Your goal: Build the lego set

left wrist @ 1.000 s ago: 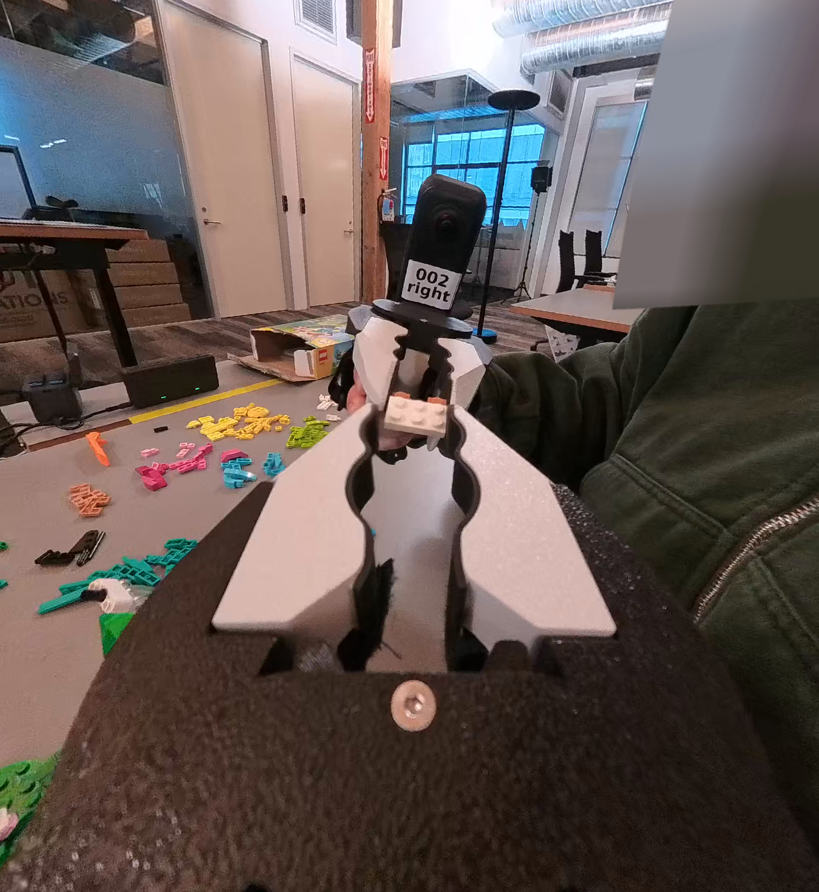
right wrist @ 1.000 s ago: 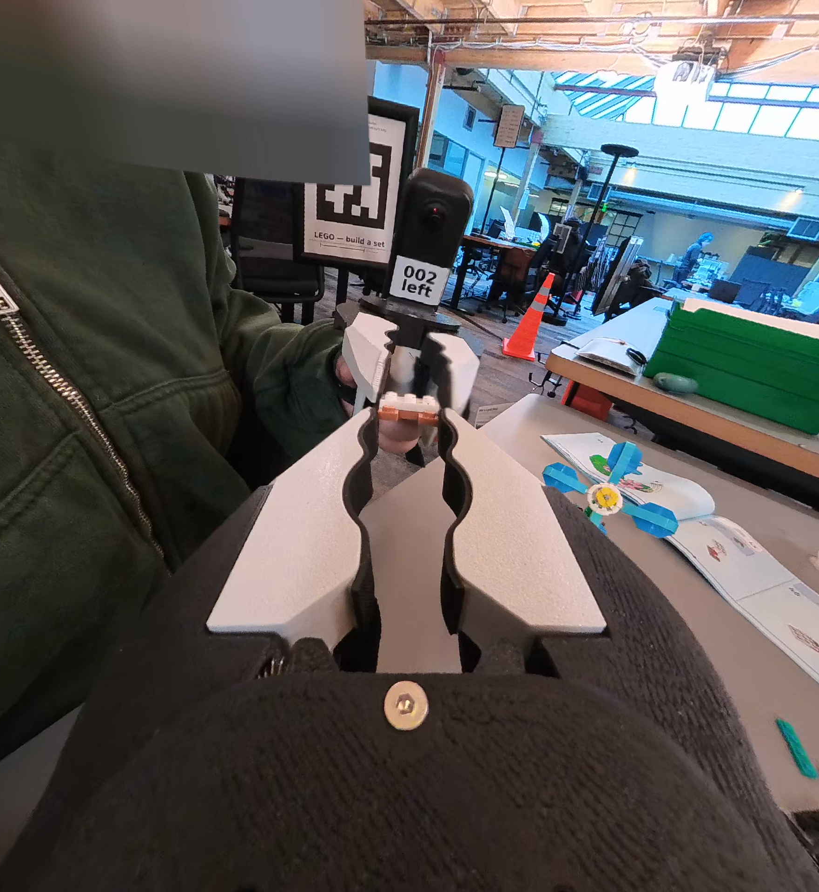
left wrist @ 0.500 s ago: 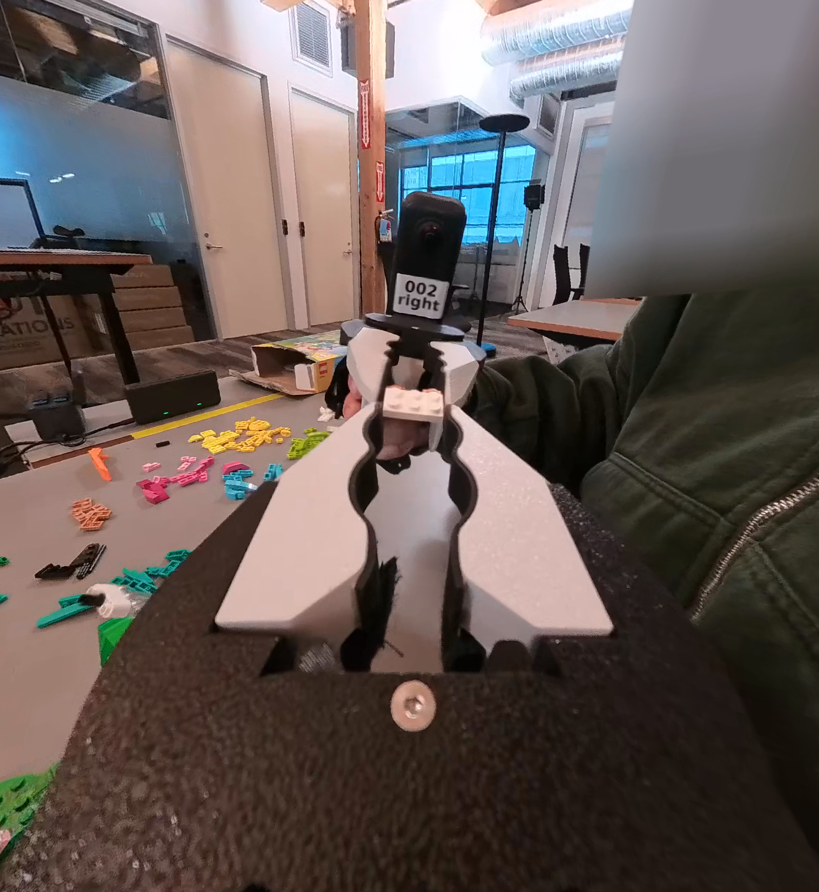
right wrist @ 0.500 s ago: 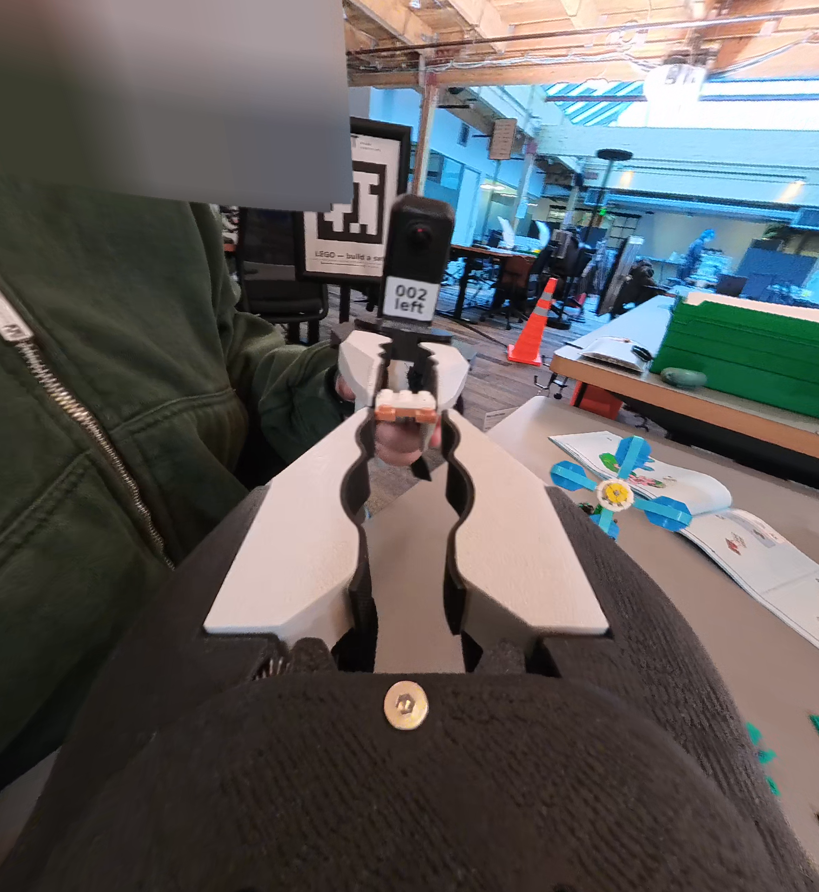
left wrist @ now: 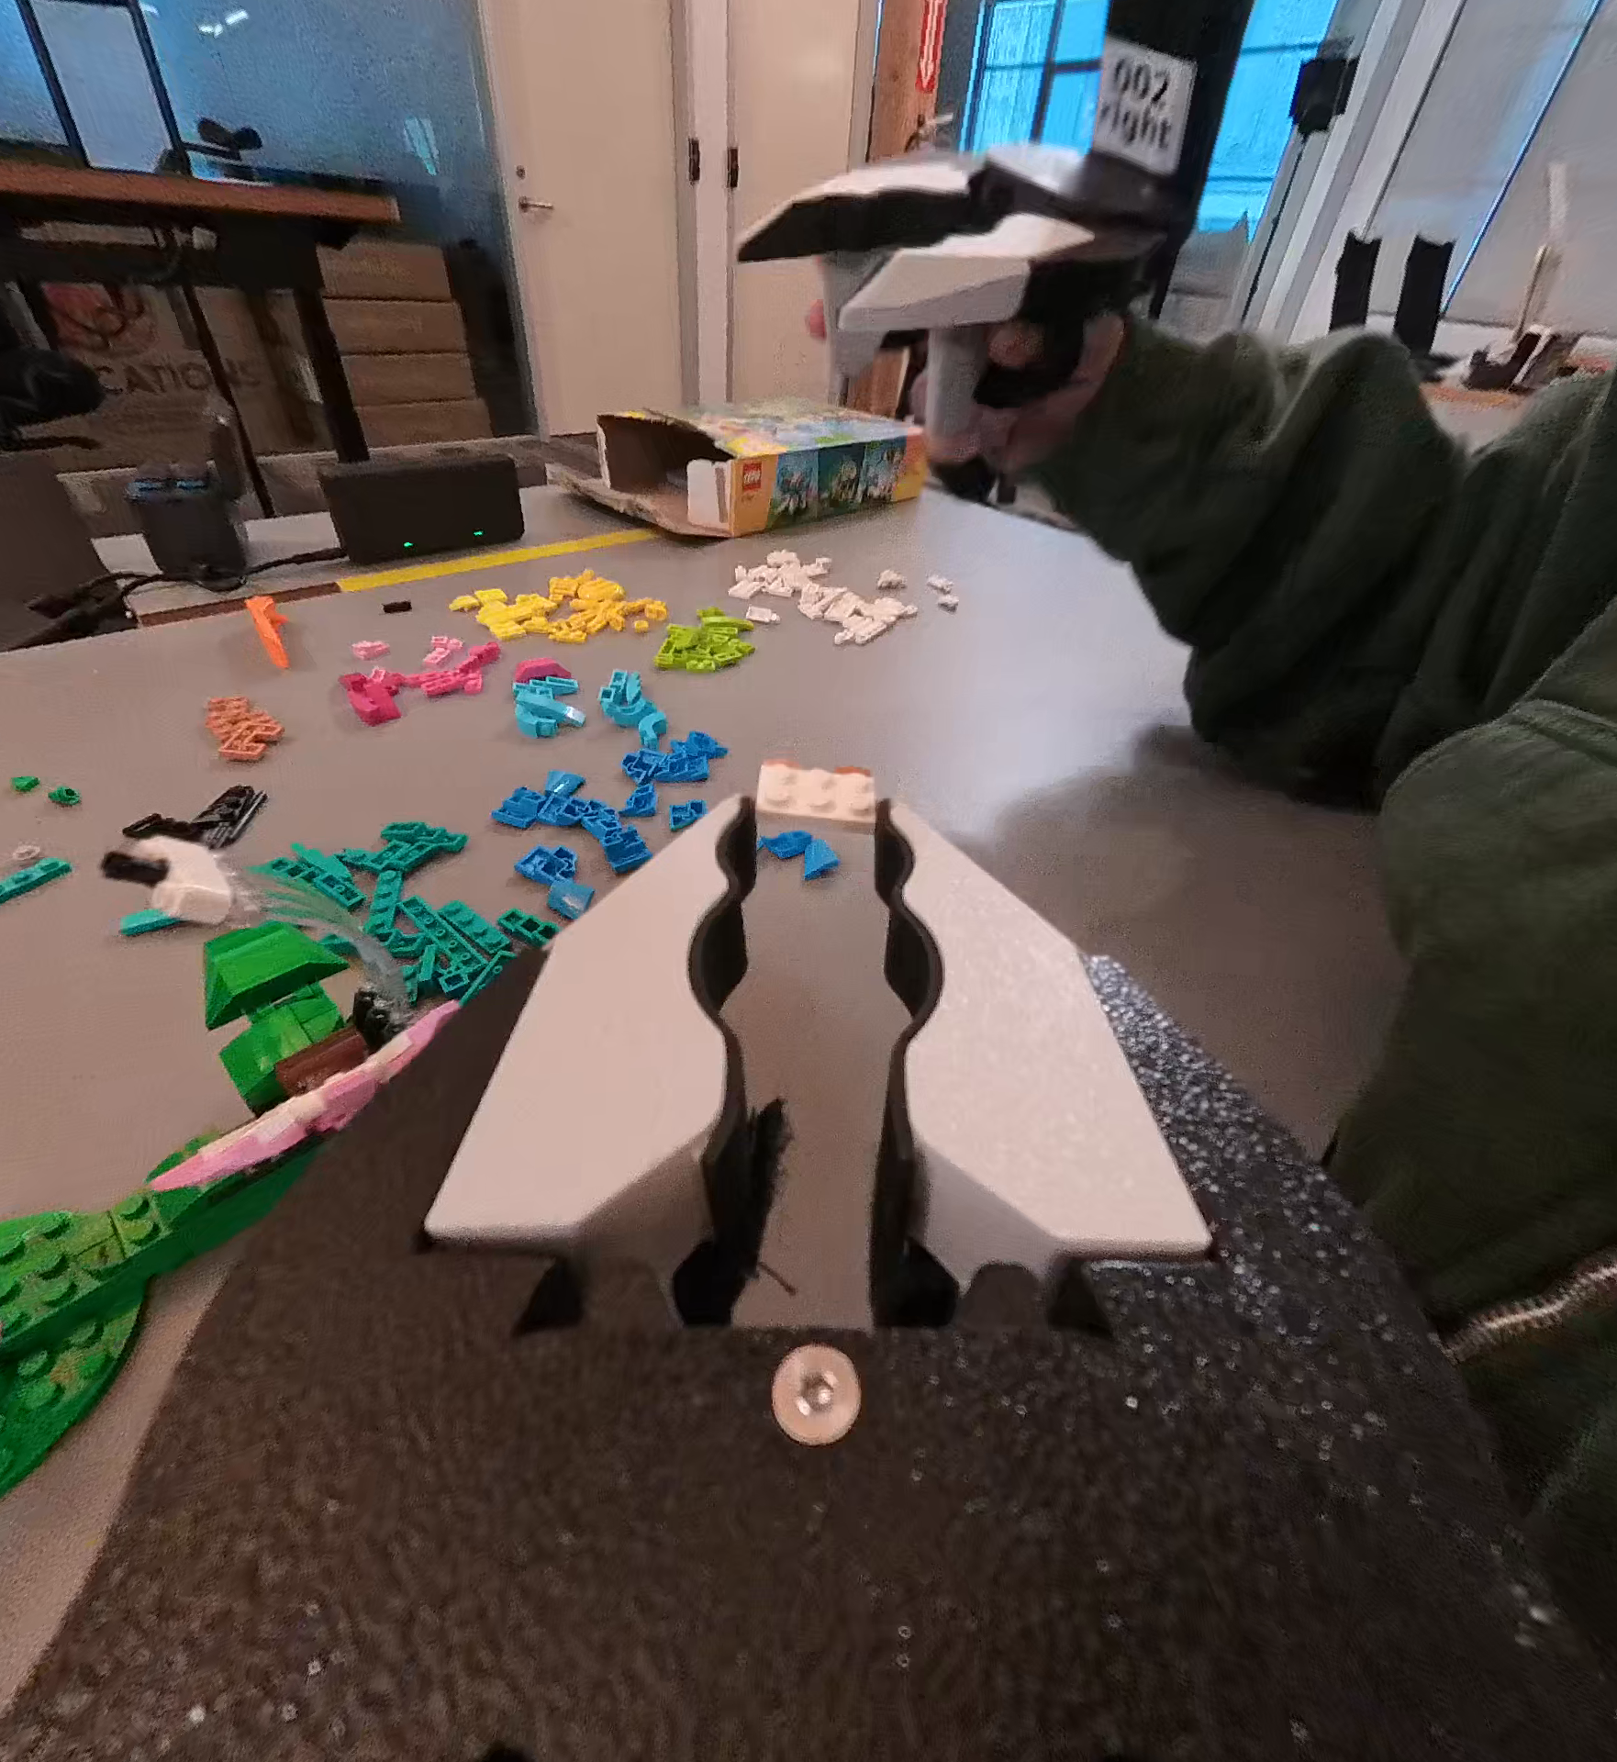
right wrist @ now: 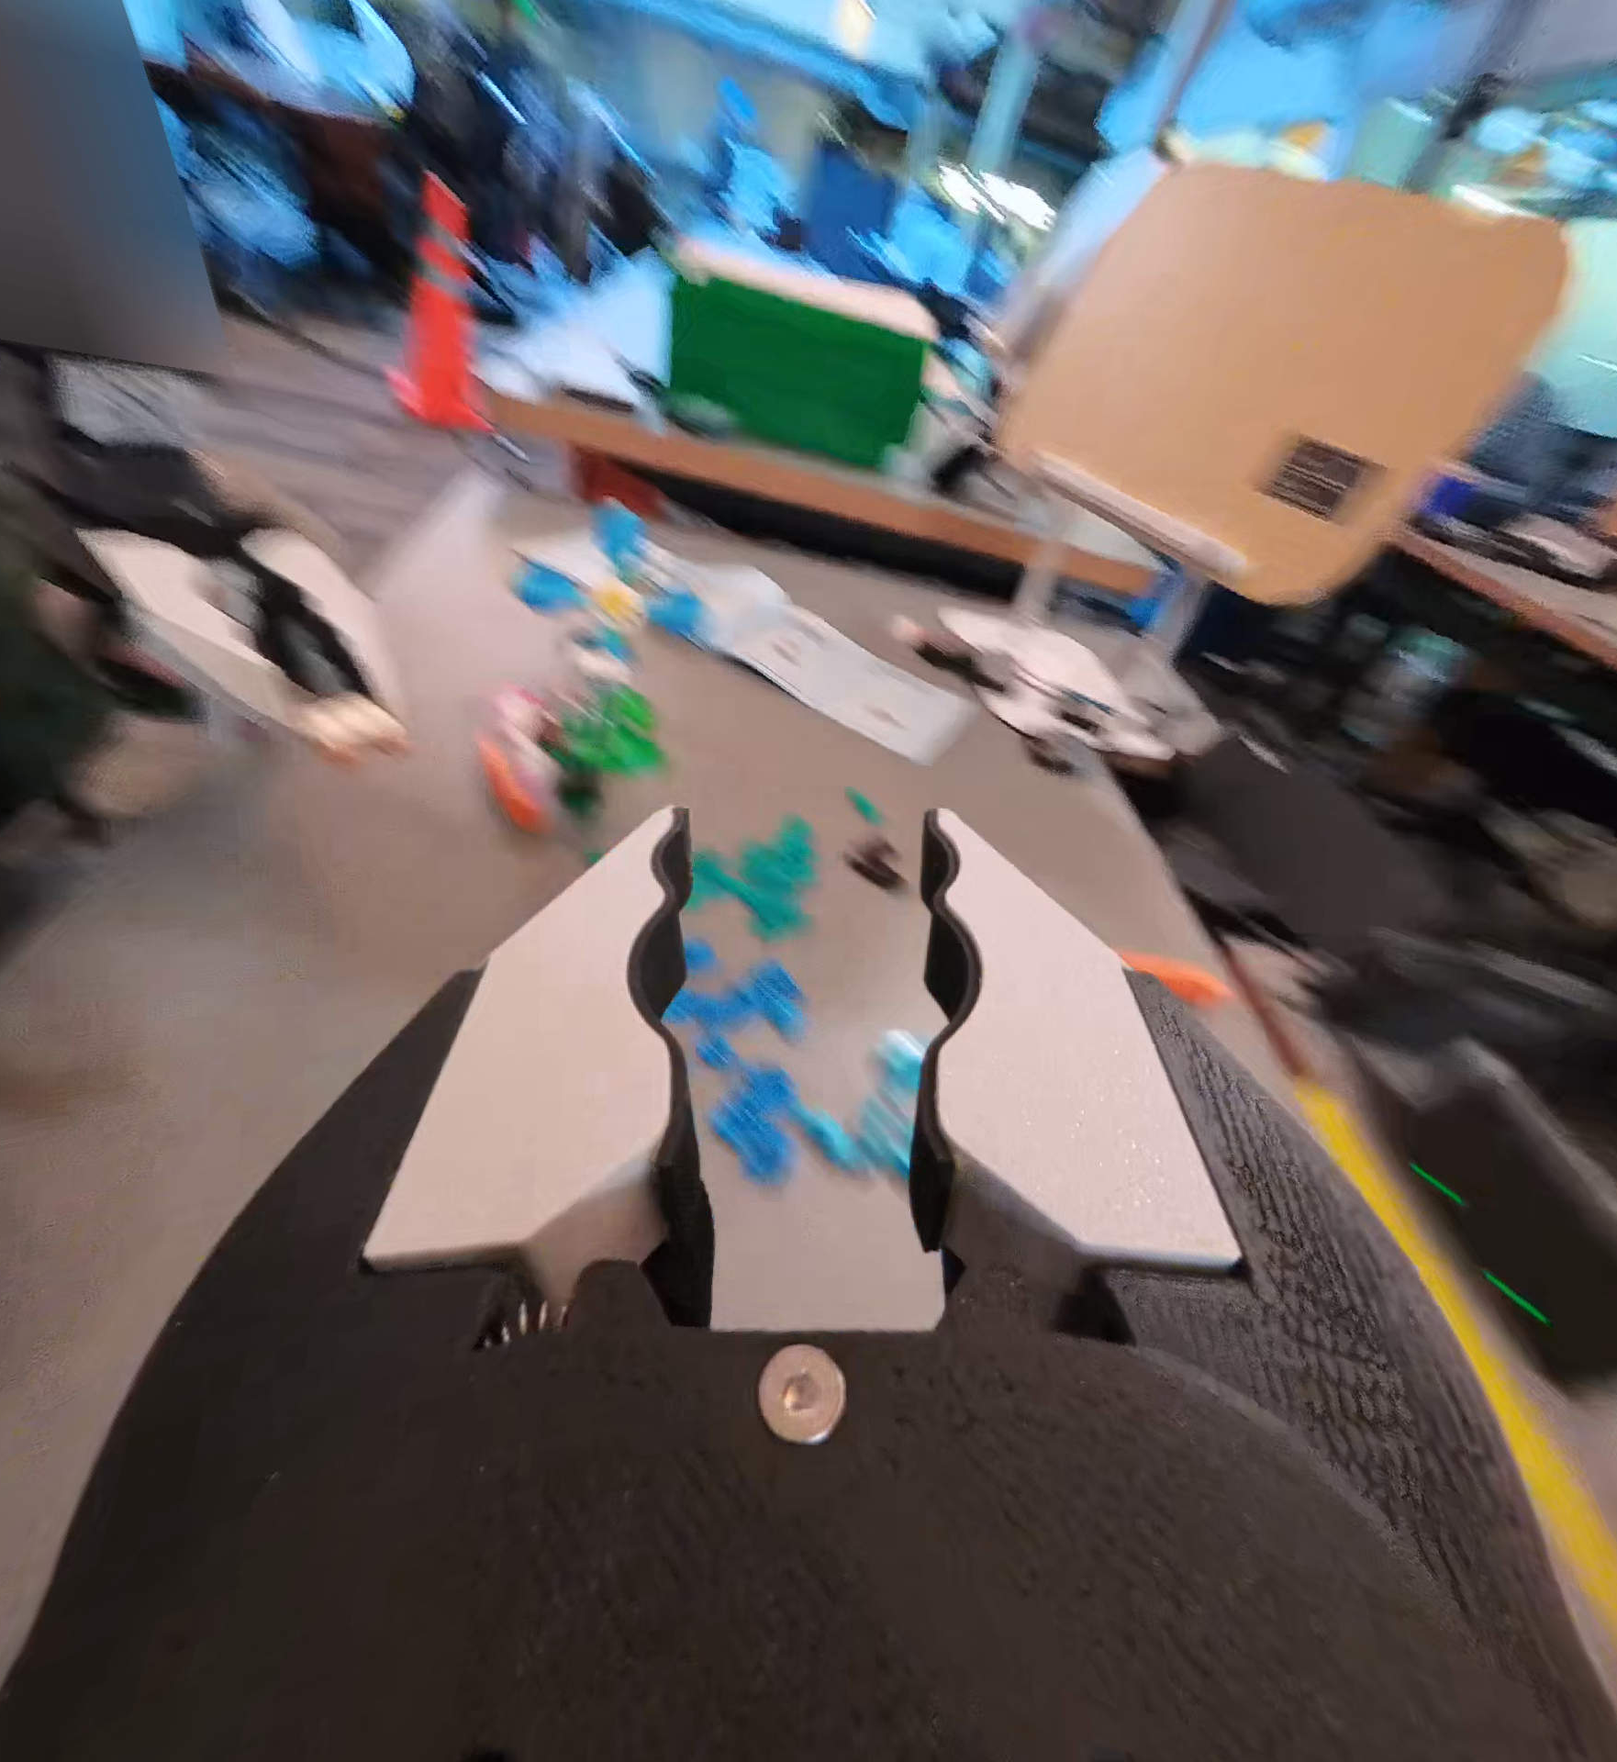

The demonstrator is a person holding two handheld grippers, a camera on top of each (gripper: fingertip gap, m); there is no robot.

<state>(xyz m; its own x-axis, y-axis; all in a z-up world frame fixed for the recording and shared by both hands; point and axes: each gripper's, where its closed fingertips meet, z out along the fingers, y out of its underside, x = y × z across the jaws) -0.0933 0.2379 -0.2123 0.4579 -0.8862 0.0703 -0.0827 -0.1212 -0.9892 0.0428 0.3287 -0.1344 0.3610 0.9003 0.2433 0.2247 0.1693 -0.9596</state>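
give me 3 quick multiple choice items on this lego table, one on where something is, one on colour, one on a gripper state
1. Where does the torn cardboard box lie?
A. at the table's far edge, behind the piles
B. under the left gripper
C. on the floor

2. What colour is the pile just left of the lime pieces?
A. black
B. yellow
C. orange

3. How is the left gripper?
A. wide open, empty
B. out of view
C. shut on the small white and tan piece

Key: 1 A, the box sits beyond the sorted piles; 2 B, that heap is yellow; 3 C, the piece sits pinched between its fingertips.
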